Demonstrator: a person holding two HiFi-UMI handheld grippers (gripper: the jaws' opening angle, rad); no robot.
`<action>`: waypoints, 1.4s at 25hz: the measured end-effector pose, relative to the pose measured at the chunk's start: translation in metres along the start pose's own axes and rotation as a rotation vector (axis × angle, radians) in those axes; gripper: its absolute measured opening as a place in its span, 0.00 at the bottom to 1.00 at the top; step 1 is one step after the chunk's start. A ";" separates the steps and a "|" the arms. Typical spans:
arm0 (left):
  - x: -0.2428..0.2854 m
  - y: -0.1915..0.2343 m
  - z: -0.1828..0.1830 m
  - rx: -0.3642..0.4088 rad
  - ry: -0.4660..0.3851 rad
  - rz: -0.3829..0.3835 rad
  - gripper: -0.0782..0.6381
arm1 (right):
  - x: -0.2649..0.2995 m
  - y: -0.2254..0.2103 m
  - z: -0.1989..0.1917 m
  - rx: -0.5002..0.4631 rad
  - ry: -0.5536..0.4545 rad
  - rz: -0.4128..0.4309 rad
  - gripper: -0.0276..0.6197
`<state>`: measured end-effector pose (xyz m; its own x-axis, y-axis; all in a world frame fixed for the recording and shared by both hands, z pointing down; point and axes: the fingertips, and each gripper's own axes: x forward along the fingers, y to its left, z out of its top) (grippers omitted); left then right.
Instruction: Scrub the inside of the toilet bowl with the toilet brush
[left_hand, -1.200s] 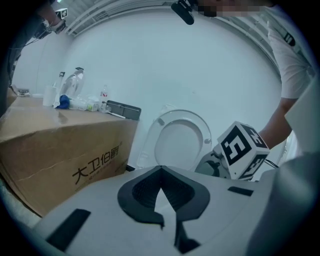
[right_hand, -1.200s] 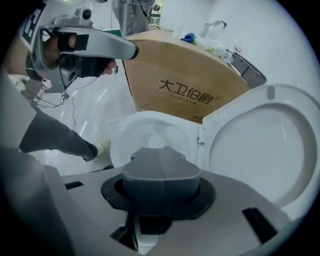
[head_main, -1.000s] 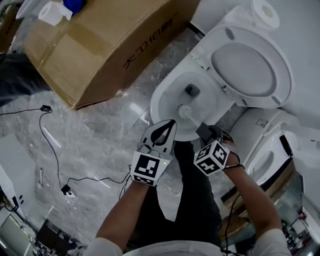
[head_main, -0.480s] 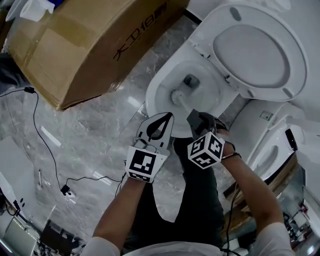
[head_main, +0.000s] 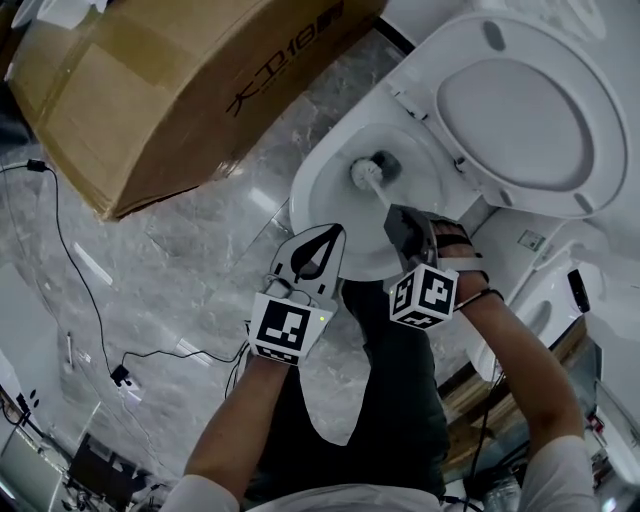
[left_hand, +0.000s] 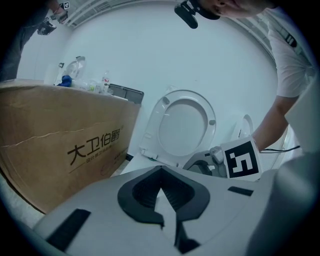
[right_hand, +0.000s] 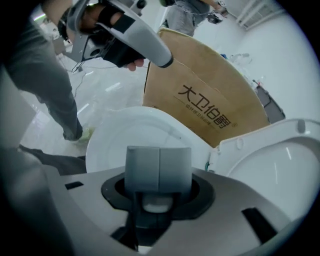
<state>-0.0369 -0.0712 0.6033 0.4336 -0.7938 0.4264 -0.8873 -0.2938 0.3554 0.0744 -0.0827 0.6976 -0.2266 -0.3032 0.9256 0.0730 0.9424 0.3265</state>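
Note:
The white toilet bowl (head_main: 320, 185) stands open with its seat and lid (head_main: 530, 110) raised. The toilet brush's head (head_main: 365, 172) is down inside the bowl, beside the dark drain. Its white handle (head_main: 383, 195) runs back to my right gripper (head_main: 400, 222), which is shut on it above the near rim. In the right gripper view the jaws (right_hand: 158, 170) are pressed together, with the bowl (right_hand: 125, 135) beyond. My left gripper (head_main: 338, 233) is shut and holds nothing, its tip just outside the bowl's near-left rim. The left gripper view shows its shut jaws (left_hand: 161, 176) and the lid (left_hand: 182, 125).
A large cardboard box (head_main: 180, 90) lies on the marble floor left of the toilet. Black cables (head_main: 70, 270) trail over the floor at the left. Another white fixture (head_main: 545, 300) stands close at the right. A person's dark trouser legs (head_main: 370, 400) are below the grippers.
The brush head has shifted deeper in the bowl, toward the drain, as my right gripper moved forward. The left gripper has stayed by the near rim.

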 end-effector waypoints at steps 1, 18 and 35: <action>0.002 0.001 0.001 -0.001 -0.002 0.001 0.12 | 0.002 -0.004 -0.002 -0.034 0.003 -0.012 0.29; 0.025 0.002 0.005 -0.017 0.003 0.003 0.12 | 0.008 -0.039 -0.078 -0.197 0.145 -0.026 0.28; 0.013 -0.009 0.000 -0.023 0.035 -0.026 0.12 | -0.024 0.047 -0.058 0.185 0.150 0.103 0.28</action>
<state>-0.0236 -0.0788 0.6060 0.4623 -0.7667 0.4455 -0.8719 -0.3016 0.3858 0.1397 -0.0390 0.7022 -0.0799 -0.2090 0.9746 -0.0936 0.9750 0.2014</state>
